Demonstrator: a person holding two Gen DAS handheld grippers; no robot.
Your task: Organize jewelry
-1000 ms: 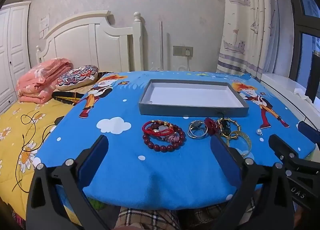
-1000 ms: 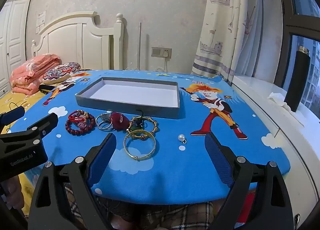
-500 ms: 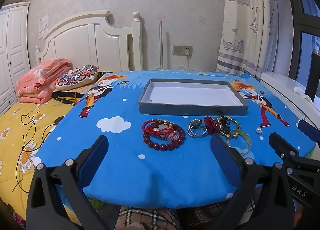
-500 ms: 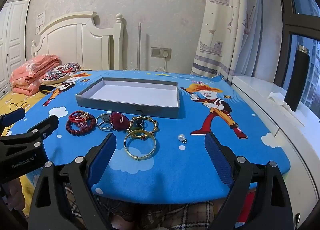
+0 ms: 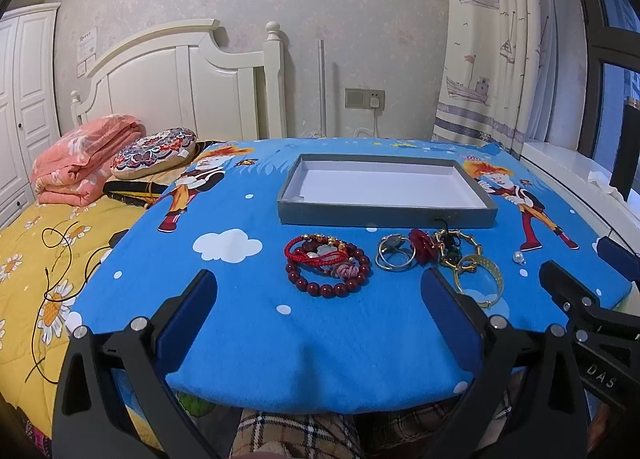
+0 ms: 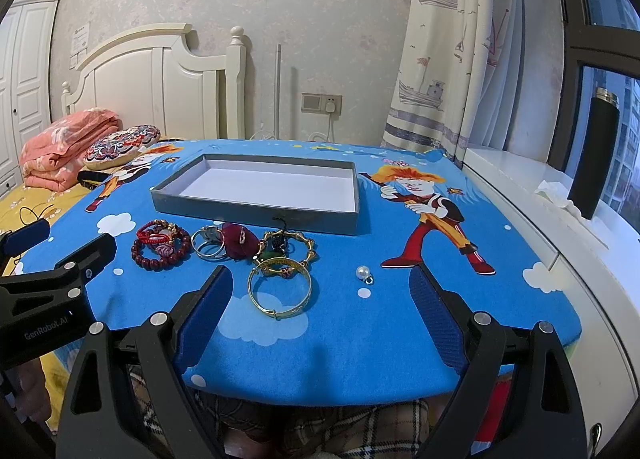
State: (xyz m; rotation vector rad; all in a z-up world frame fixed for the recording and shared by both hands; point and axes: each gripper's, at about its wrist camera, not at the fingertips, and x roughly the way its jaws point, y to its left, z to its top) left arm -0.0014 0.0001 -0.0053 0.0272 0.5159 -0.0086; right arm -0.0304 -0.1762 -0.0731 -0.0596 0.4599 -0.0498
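A grey tray [image 5: 384, 215] [image 6: 256, 214] with a white floor lies empty on the blue cartoon cloth. In front of it lies a row of jewelry: a red bead bracelet with a red cord [image 5: 327, 269] [image 6: 161, 248], silver rings [image 5: 394, 257] [image 6: 207, 244], a dark red flower piece [image 5: 423, 248] [image 6: 239, 244], a gold link bracelet [image 5: 456, 245] [image 6: 289, 245], a gold bangle [image 5: 479, 281] [image 6: 279, 291] and a pearl [image 5: 519, 258] [image 6: 363, 272]. My left gripper [image 5: 318, 299] and my right gripper [image 6: 320, 297] are both open and empty, held above the table's near edge.
A bed with a yellow quilt [image 5: 36, 259], a folded pink blanket [image 5: 80, 159] and a patterned cushion [image 5: 154, 151] stands to the left. A windowsill with a black bottle [image 6: 594, 155] runs along the right. A wall socket [image 5: 364, 99] is behind the table.
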